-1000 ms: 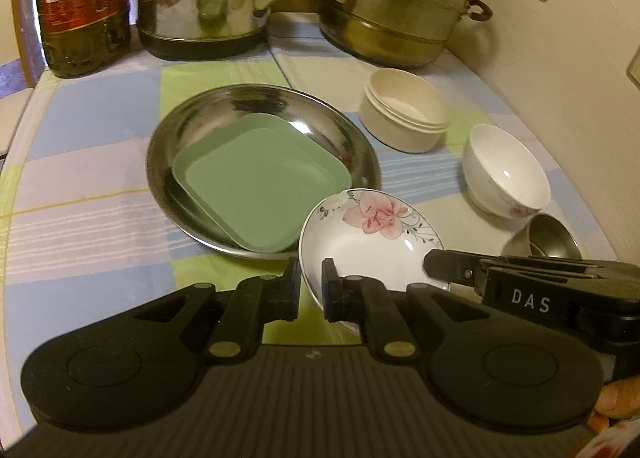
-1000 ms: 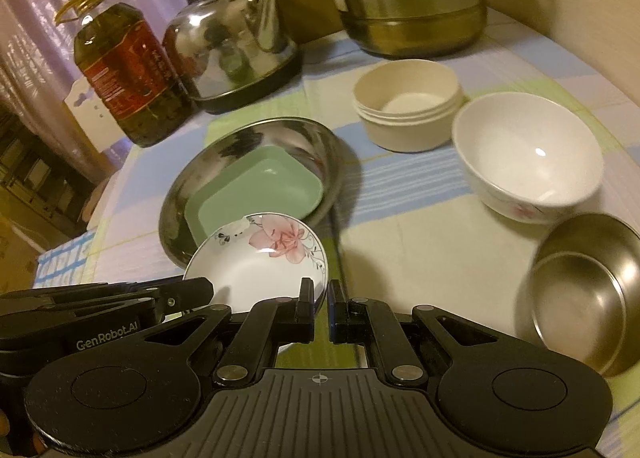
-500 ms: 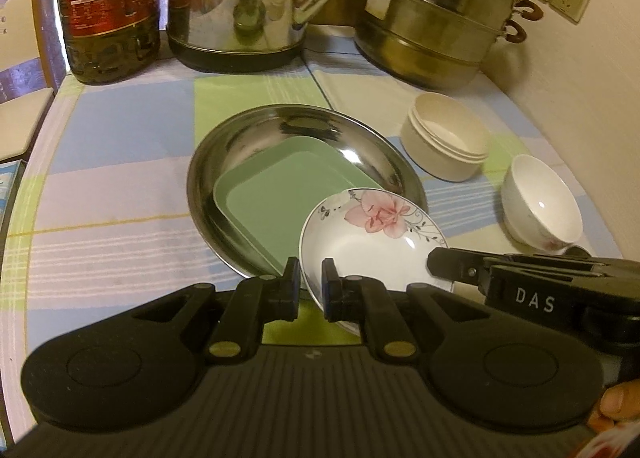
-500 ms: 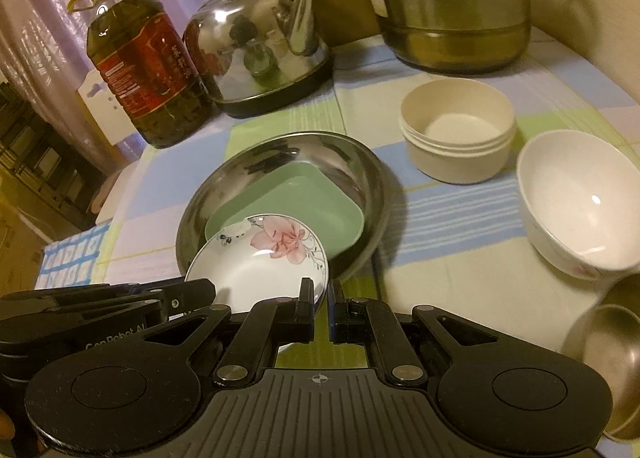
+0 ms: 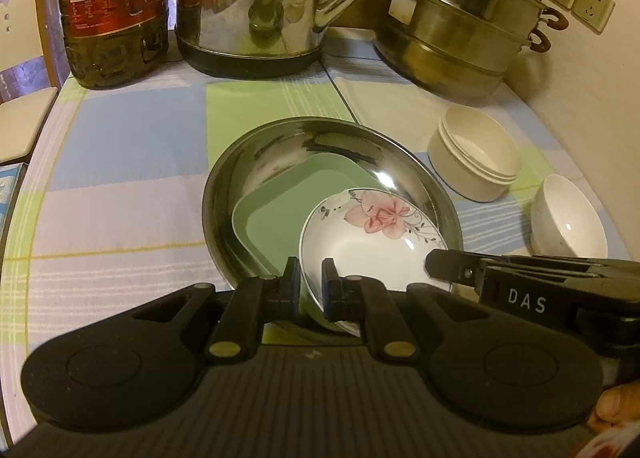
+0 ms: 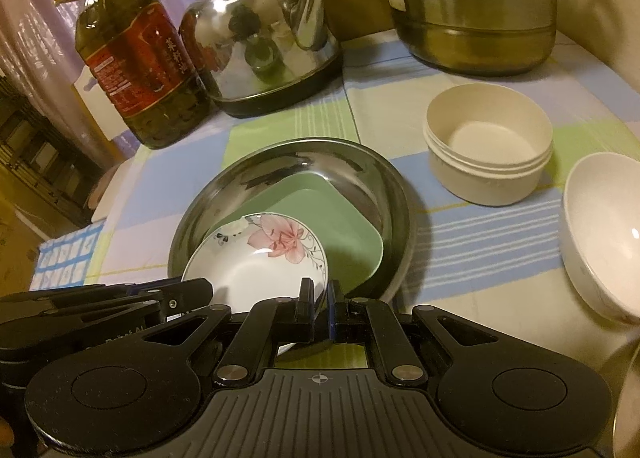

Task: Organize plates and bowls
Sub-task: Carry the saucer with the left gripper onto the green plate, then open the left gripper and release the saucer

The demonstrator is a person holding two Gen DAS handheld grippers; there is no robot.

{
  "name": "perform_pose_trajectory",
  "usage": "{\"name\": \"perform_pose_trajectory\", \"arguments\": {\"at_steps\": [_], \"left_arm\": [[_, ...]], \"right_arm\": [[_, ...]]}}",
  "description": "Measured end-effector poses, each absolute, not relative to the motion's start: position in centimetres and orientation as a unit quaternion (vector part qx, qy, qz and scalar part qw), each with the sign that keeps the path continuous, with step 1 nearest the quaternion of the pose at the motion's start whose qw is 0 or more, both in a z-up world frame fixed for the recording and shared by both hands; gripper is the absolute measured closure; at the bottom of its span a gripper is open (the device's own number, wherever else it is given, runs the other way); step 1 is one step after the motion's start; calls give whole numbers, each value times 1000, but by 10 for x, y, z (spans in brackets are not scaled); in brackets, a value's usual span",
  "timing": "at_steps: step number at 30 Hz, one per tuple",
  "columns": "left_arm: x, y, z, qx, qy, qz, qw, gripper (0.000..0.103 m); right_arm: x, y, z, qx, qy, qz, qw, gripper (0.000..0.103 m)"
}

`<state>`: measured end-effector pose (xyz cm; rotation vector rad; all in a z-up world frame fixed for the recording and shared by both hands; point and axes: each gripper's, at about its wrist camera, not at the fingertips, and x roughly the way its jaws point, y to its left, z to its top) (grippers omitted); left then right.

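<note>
**Flowered plate carried over the steel pan**

Flowered plate (image 5: pixel 376 234) is pinched by its near rim in both clenched grippers, left gripper (image 5: pixel 311 282) and right gripper (image 6: pixel 319 300). A second ago it hung short of the steel pan (image 5: pixel 280 146); now it overlaps the green square plate (image 5: pixel 280 210) inside (stacking looks close). Whether it touches the green plate is unclear. At three o'clock, the white bowl (image 6: pixel 600 234) is cut off.

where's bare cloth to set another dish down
Bare cloth lies left of the steel pan, in front of the oil bottle, and between pan and white bowl. The back is crowded by kettle and steamer pot.
</note>
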<state>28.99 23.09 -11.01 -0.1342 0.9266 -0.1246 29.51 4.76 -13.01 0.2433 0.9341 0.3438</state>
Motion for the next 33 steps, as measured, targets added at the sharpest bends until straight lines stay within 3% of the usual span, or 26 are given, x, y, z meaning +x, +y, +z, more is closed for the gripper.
{"name": "perform_pose_trajectory", "arguments": {"at_steps": [33], "left_arm": [[339, 237, -141, -76, 475, -48, 875, 91]], "right_arm": [[345, 62, -164, 114, 470, 145, 863, 97]]}}
